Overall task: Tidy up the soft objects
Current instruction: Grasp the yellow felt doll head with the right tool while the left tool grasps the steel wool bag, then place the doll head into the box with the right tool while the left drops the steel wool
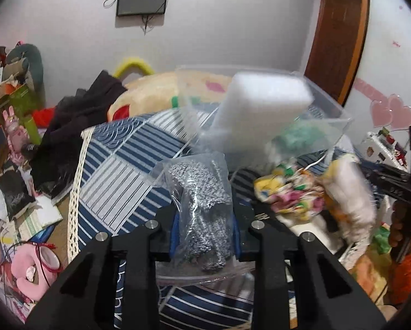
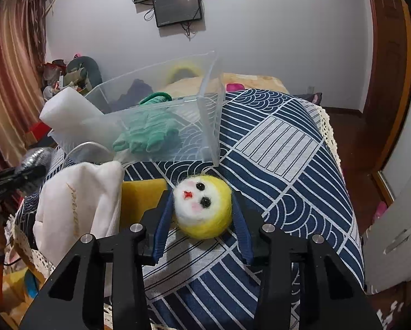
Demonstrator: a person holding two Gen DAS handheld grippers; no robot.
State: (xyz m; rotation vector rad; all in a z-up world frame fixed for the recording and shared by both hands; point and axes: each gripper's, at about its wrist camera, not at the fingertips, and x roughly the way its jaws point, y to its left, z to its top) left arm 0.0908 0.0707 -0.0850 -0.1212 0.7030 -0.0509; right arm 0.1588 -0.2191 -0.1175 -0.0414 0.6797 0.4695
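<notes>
Patterned tablecloth (image 2: 288,148) | left tool (image 1: 204,222) grips bagged grey item (image 1: 202,192) | right tool (image 2: 202,214) grips felt head (image 2: 204,206)

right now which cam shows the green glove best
The right wrist view. There the green glove lies flat inside the clear bin, fingers and cuff distinct through the wall. In the left wrist view it is only a blurred green patch behind the plastic, beside the white foam block.

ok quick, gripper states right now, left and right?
Left gripper: shut on the bagged grey scrubber.
Right gripper: shut on the yellow felt doll head.
</notes>
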